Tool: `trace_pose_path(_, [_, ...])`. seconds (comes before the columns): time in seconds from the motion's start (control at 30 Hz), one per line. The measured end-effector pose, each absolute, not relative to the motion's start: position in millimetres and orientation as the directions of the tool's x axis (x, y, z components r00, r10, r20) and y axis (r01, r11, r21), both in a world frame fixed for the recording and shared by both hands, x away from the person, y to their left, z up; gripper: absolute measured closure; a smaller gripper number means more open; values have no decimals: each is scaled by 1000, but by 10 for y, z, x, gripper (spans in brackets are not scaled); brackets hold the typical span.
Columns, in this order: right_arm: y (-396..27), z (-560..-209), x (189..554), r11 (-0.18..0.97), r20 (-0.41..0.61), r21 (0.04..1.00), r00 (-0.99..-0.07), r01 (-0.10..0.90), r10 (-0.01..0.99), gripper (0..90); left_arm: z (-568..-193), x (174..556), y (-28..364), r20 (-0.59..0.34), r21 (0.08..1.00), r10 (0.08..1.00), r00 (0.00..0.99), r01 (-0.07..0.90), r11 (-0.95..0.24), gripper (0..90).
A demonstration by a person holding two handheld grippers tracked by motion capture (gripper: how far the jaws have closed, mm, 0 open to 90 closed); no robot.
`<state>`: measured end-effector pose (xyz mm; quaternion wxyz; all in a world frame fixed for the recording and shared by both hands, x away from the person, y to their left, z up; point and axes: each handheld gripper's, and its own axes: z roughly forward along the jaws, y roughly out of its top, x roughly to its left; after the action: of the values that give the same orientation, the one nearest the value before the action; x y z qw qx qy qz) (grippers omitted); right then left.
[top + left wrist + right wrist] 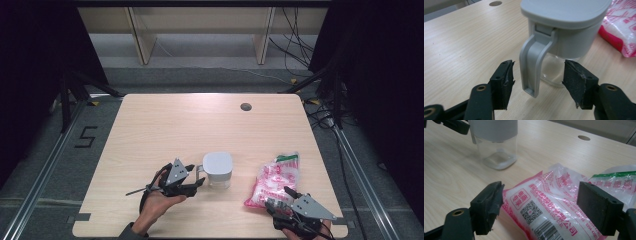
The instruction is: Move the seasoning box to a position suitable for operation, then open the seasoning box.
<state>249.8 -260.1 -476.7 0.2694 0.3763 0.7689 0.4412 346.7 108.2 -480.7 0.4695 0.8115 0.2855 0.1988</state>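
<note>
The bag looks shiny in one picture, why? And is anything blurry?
In the right gripper view the plastic bag catches the light and glares white along its crinkles. In the left gripper view the jar's handle is sharp. The high view is dim and dark at its sides.

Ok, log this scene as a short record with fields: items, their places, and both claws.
surface: wooden table
jar: clear, grey lid, upright near the table's middle
jar handle: between the left claw's pads, untouched
bag: pink and white, lying right of the jar
left claw: open at the handle
right claw: open over the bag's near end
</note>
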Motion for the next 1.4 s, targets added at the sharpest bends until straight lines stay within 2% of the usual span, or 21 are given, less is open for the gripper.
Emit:
trace_pose_path(0.13, [-2607, -4769, 2501, 323, -75, 881, -571, 346, 817, 217, -4692, 3436, 1113, 53, 882, 645, 762, 268, -388, 376])
trace_pose_path(0.27, [-2615, -4772, 2505, 320, -74, 882, -569, 346, 819, 216, -4584, 3428, 1177, -8, 889, 661, 750, 308, -339, 330])
trace_pose_path(0.37, [-2606, -4775, 2506, 317, -65, 880, -573, 353, 817, 215, -4532, 3446, 1235, 11, 895, 664, 748, 289, -340, 309])
trace_pose_path(0.43, [-2603, -4776, 2504, 322, -72, 878, -569, 353, 819, 215, -4531, 3432, 1234, -37, 898, 675, 737, 321, -302, 310])
trace_pose_path(0.7, [-2598, -4781, 2505, 322, -70, 878, -570, 354, 818, 212, -4486, 3446, 1251, -14, 905, 653, 758, 288, -314, 351])
trace_pose_path(0.73, [-2595, -4780, 2508, 327, -70, 877, -578, 353, 813, 212, -4481, 3441, 1252, -10, 906, 653, 757, 283, -314, 403])
trace_pose_path(0.8, [-2589, -4780, 2506, 322, -63, 876, -578, 358, 814, 212, -4474, 3429, 1251, -19, 905, 662, 750, 295, -308, 417])
trace_pose_path(0.93, [-2584, -4794, 2525, 319, -54, 876, -582, 362, 811, 211, -4431, 3423, 1275, 4, 919, 649, 761, 253, -302, 582])
trace_pose_path(0.97, [-2584, -4794, 2527, 320, -55, 876, -584, 361, 810, 211, -4416, 3415, 1278, 18, 923, 646, 763, 235, -304, 582])
trace_pose_path(1.0, [-2584, -4794, 2528, 320, -57, 877, -583, 360, 810, 211, -4395, 3410, 1271, 55, 930, 651, 757, 198, -309, 667])
trace_pose_path(1.13, [-2588, -4789, 2525, 320, -59, 874, -573, 366, 817, 211, -4353, 3411, 1233, 70, 935, 643, 763, 175, -309, 831])
trace_pose_path(1.17, [-2584, -4786, 2518, 322, -62, 873, -572, 366, 818, 211, -4309, 3404, 1183, 99, 936, 639, 763, 146, -319, 854])
trace_pose_path(1.4, [-2578, -4785, 2512, 321, -58, 873, -573, 368, 817, 211, -4281, 3453, 1033, 85, 936, 617, 782, 150, -319, 879])
